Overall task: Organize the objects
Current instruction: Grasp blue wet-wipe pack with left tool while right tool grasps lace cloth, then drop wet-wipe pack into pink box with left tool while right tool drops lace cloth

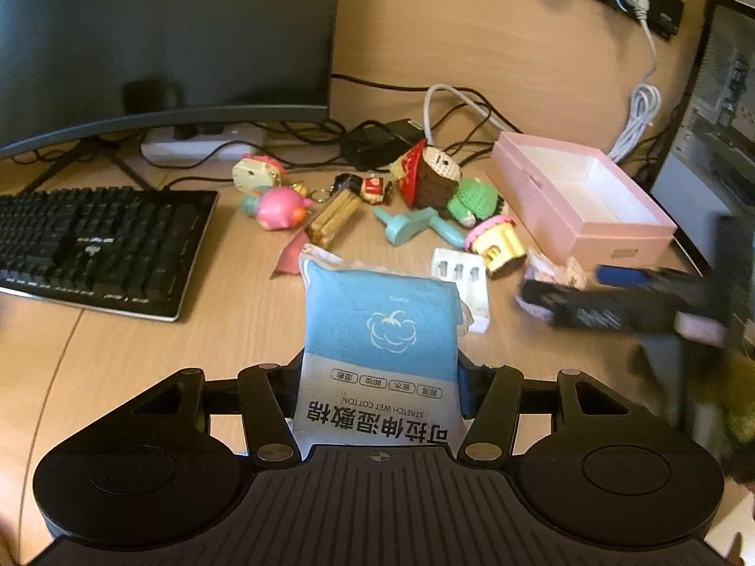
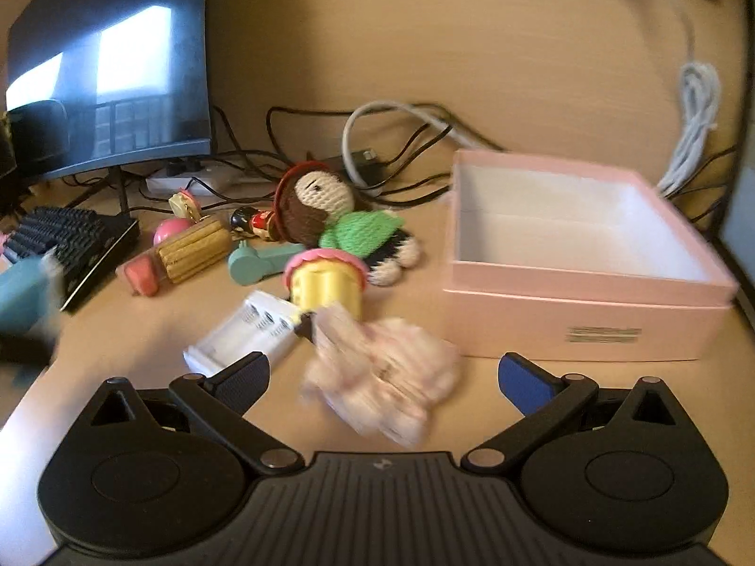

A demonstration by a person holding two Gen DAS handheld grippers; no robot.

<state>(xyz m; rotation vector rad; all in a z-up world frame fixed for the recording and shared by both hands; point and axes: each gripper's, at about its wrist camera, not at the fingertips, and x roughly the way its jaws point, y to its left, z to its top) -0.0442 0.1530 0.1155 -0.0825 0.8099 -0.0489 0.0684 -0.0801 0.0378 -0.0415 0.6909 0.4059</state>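
Blue-and-white pack of wet cotton pads point(image 1: 380, 353), soft pouch, cloud-like logo on the blue upper part, printed "STRETCH WET COTTON" on the white lower band; it stands between the fingers of the left gripper point(image 1: 377, 391), which is clamped on its lower part, the pack lifted off the wooden desk point(image 1: 141, 353). Right gripper point(image 2: 384, 379): jaws spread wide, pads touching nothing; a blurred pinkish-white crumpled packet point(image 2: 382, 382) lies on the desk between them, not pinched. Far right: one pink box point(image 2: 585, 278), open, white inside, nothing visible in it. Left of the box, a loose cluster of small items in the middle of the desk: one crocheted doll point(image 2: 330, 217) with brown hair and green dress, one yellow toy with a pink frill point(image 2: 328, 283), one white battery charger point(image 2: 250, 330) near that toy, one teal plastic piece point(image 2: 262, 259), one tan ribbed wooden piece point(image 2: 193, 247), one pink round toy point(image 1: 281, 207), one small red-and-black figurine point(image 1: 368, 186), one cream round charm point(image 1: 257, 172). Far left: one black keyboard point(image 1: 99, 245), one dark monitor point(image 1: 165, 33) behind it. Along the far edge, one white power strip point(image 1: 198, 144) and tangled black and white cables point(image 1: 453, 108); count of cables cannot be told.
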